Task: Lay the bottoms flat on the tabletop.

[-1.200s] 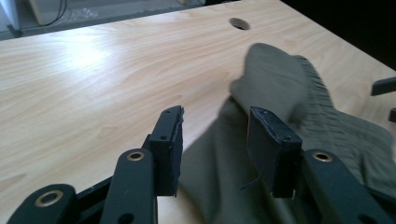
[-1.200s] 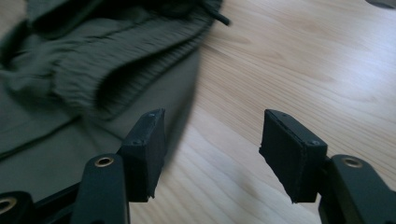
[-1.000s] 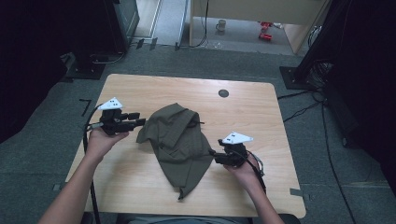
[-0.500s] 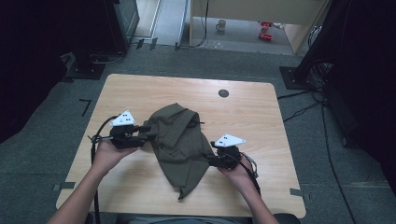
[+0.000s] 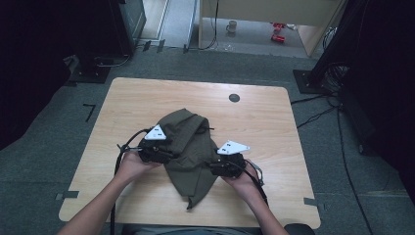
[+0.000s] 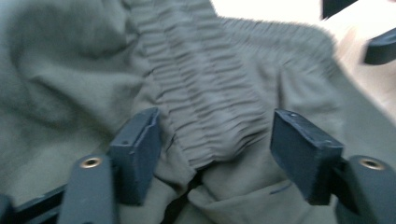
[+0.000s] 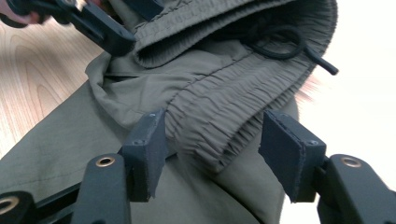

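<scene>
Olive-green drawstring trousers (image 5: 188, 142) crumpled mid wooden table (image 5: 264, 127), left gripper (image 6: 215, 154) spread wide around the ruched elastic waistband (image 6: 205, 107), right gripper (image 7: 210, 156) likewise released, straddling the waistband's other fold, black drawstring (image 7: 285, 44) looped beyond

lab: cables (image 5: 320, 115), equip. racks (image 5: 125, 24)

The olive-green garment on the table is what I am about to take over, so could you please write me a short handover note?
Left gripper: open, jaws either side of the ribbed elastic waistband of the crumpled olive-green fabric garment.
Right gripper: open, jaws around the waistband fold on its side; a dark drawstring lies beyond.
Garment lies mid light wooden table.
Done: both grippers lined up on the waistband.
Left: shut both, then probably lift and spread it.
</scene>
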`<state>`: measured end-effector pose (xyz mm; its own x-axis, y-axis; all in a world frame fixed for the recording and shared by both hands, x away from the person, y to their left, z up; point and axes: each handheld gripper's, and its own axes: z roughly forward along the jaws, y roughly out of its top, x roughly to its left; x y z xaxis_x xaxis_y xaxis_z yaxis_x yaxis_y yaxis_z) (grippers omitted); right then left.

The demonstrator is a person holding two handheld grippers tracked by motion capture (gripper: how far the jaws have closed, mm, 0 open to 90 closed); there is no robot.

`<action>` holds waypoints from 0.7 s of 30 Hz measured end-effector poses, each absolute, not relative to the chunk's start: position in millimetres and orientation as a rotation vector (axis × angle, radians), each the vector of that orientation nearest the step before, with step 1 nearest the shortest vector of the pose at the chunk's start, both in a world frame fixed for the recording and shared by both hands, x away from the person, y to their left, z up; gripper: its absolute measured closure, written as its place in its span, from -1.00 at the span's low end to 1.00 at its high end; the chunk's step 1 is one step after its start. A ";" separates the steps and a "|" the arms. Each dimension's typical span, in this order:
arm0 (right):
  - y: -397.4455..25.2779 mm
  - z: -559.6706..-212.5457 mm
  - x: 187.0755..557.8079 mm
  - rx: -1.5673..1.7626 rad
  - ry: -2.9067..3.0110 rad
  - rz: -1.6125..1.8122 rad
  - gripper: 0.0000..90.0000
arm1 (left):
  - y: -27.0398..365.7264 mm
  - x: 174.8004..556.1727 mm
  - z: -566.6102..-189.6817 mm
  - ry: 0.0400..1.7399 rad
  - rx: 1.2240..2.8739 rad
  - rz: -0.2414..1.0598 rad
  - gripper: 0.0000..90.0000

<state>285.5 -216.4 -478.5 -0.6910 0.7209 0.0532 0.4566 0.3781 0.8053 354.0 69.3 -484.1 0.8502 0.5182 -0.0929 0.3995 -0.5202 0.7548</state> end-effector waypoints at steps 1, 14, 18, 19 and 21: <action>-214.4 -479.0 285.7 1.033 2.342 1.218 -0.12 | 68.2 354.8 -486.5 0.666 2.189 0.183 -0.34; -192.9 -482.8 289.8 0.996 2.333 1.187 -0.29 | 59.3 365.5 -507.2 0.722 2.213 0.159 -0.26; -186.2 -481.0 291.5 0.975 2.330 1.201 -0.27 | 60.3 365.3 -505.0 0.741 2.209 0.135 -0.09; -183.2 -478.5 289.2 0.961 2.316 1.227 -0.23 | 60.8 365.3 -504.6 0.748 2.207 0.121 -0.03; -178.4 -475.0 286.7 0.934 2.292 1.275 -0.17 | 61.6 364.4 -503.7 0.766 2.204 0.061 0.03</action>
<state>286.7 -178.4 -475.0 -0.7189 0.6950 0.0096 0.3745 0.3757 0.8477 364.4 61.6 -503.7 0.8166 0.5432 -0.1955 0.5054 -0.5092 0.6966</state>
